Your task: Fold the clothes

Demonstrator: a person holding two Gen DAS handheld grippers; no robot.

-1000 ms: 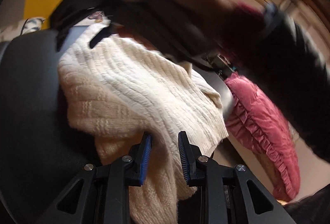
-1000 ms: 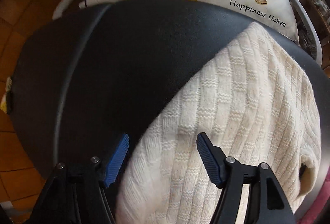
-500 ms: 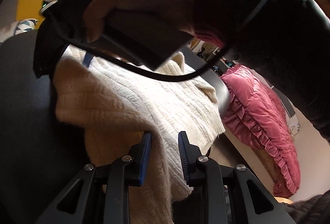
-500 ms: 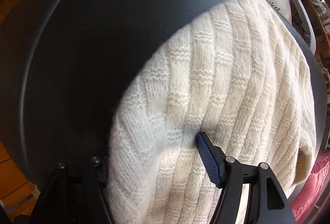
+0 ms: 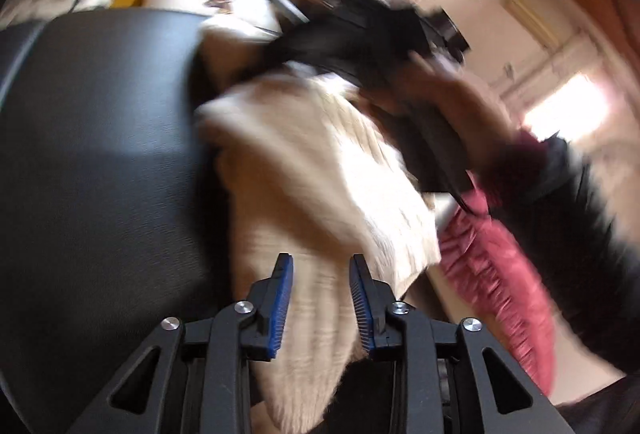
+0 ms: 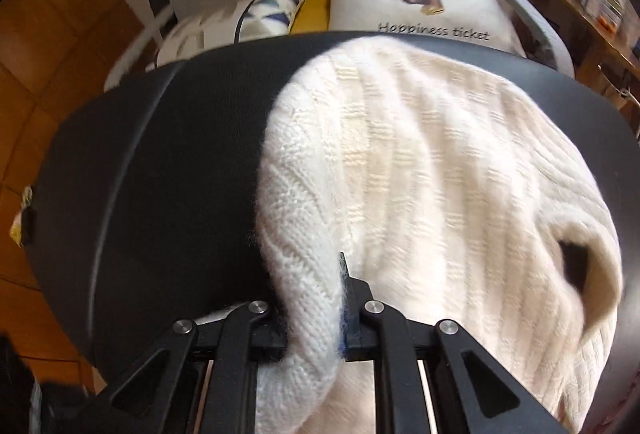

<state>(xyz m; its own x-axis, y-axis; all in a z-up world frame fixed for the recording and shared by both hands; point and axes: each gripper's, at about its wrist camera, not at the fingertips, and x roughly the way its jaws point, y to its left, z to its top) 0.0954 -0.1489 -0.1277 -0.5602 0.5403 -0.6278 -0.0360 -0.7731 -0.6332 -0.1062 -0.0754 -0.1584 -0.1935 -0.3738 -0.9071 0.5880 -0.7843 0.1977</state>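
Right hand-held gripper (image 6: 314, 308): jaws closing, pads pinching a rolled edge of the cream knit sweater (image 6: 440, 170); the garment runs away from it and to the right, long axis toward the far rim.
Left hand-held gripper (image 5: 320, 298): jaws opening, sweater hem lying between the pads, contact unclear through blur.
Nearer hand for the fold, by judgement: the right, already on the edge.
Surface (image 6: 168, 170): round, black, leather-like; sweater covers its right half.
Room: deer-print cushion (image 6: 416, 6), triangle-print cushion (image 6: 256, 14), pink ruffled cushion (image 5: 500, 282), wooden floor (image 6: 60, 34).
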